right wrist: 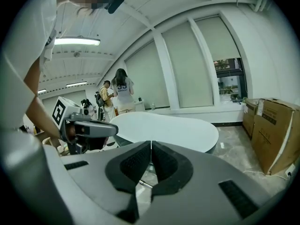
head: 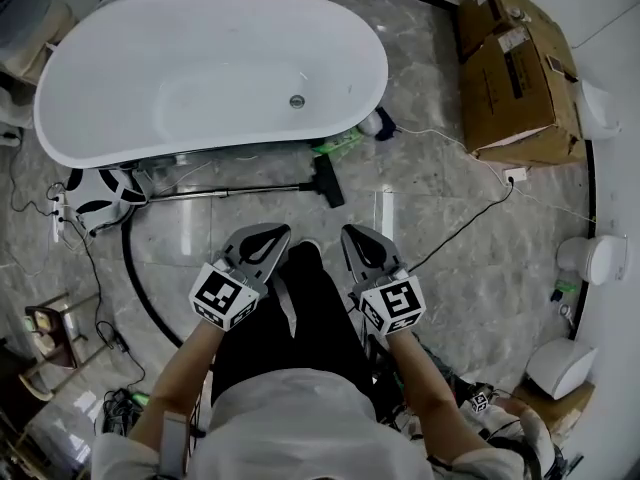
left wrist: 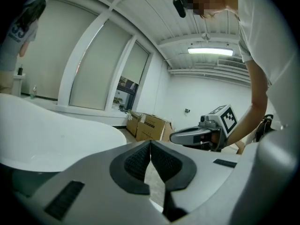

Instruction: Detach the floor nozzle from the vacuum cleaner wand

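Observation:
The vacuum cleaner lies on the marble floor in front of the bathtub (head: 200, 68). Its white body (head: 100, 200) is at the left, its thin metal wand (head: 230, 192) runs to the right, and the black floor nozzle (head: 328, 180) sits on the wand's right end. My left gripper (head: 275, 233) and right gripper (head: 355, 233) hover side by side short of the wand, both shut and empty. In the left gripper view the pads (left wrist: 140, 161) meet with nothing between them. The right gripper view shows the same shut pads (right wrist: 161, 163), with a short stretch of metal rod (right wrist: 144, 184) on the floor below.
Cardboard boxes (head: 515, 68) stand at the back right, with a white cable (head: 470, 153) and a socket block (head: 516, 176) on the floor beside them. White fixtures (head: 590, 258) line the right wall. A black curved rail (head: 140, 288) crosses the floor at left. Two people (right wrist: 119, 95) stand beyond the bathtub (right wrist: 164, 128).

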`<state>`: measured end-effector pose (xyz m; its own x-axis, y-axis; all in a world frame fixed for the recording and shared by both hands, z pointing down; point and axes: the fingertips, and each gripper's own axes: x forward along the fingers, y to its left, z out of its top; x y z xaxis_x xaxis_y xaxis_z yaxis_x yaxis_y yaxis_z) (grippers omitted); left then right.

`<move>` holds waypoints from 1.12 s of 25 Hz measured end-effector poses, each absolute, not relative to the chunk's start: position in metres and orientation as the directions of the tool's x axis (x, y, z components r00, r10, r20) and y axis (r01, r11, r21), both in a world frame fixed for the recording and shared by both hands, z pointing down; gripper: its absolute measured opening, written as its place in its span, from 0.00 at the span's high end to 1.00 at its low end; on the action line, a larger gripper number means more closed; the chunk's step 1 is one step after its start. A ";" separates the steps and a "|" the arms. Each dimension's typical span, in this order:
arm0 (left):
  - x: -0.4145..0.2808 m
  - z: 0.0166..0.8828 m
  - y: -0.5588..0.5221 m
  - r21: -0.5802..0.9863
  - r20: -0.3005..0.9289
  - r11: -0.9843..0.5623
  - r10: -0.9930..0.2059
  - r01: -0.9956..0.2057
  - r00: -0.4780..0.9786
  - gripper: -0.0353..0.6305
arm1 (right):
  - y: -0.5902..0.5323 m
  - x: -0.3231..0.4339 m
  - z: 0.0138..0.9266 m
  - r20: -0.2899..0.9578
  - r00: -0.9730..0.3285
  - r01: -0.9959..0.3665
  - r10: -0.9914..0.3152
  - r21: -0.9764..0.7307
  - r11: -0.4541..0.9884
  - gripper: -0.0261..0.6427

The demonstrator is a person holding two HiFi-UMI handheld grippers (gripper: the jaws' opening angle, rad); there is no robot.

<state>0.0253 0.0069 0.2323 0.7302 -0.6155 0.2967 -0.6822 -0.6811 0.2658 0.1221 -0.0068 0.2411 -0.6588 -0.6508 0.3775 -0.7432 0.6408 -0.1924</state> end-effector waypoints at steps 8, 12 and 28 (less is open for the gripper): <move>0.015 0.273 -0.022 0.242 0.358 -0.695 -0.585 -0.677 0.728 0.93 | -0.045 0.108 0.288 0.424 -0.693 -0.686 -0.582 -0.141 0.714 0.94; 0.008 0.320 -0.037 0.245 0.400 -0.726 -0.528 -0.643 0.749 0.93 | -0.066 0.099 0.326 0.456 -0.683 -0.684 -0.571 -0.127 0.718 0.94; 0.011 0.582 -0.082 0.182 0.634 -0.779 -0.373 -0.600 0.677 0.93 | -0.084 0.105 0.587 0.675 -0.584 -0.606 -0.450 0.007 0.795 0.94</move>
